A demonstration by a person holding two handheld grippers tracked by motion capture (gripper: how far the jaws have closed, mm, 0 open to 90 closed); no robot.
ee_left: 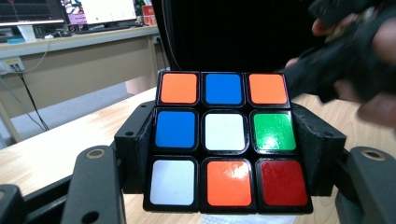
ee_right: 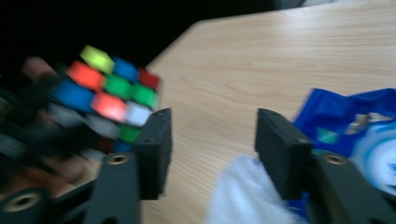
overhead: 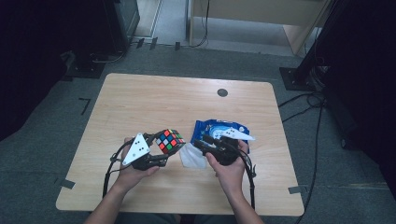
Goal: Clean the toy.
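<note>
A scrambled colour cube (overhead: 169,141) is held above the wooden table (overhead: 154,98) near its front, and my left gripper (overhead: 162,148) is shut on it. In the left gripper view the cube (ee_left: 224,140) sits between both black jaws with an orange, blue, white and green face toward the camera. My right gripper (overhead: 203,142) hovers just right of the cube. Its jaws stand open in the right gripper view (ee_right: 210,144) with nothing between them. A white wipe (overhead: 192,157) lies under it, next to a blue wipes packet (overhead: 224,130). The cube (ee_right: 112,100) shows blurred at left.
A small dark round disc (overhead: 222,92) sits in the table's far right part. The table's far half is bare wood. Cables and black stands (overhead: 303,70) lie on the grey floor to the right. A long desk with monitors (ee_left: 70,46) stands beyond the table.
</note>
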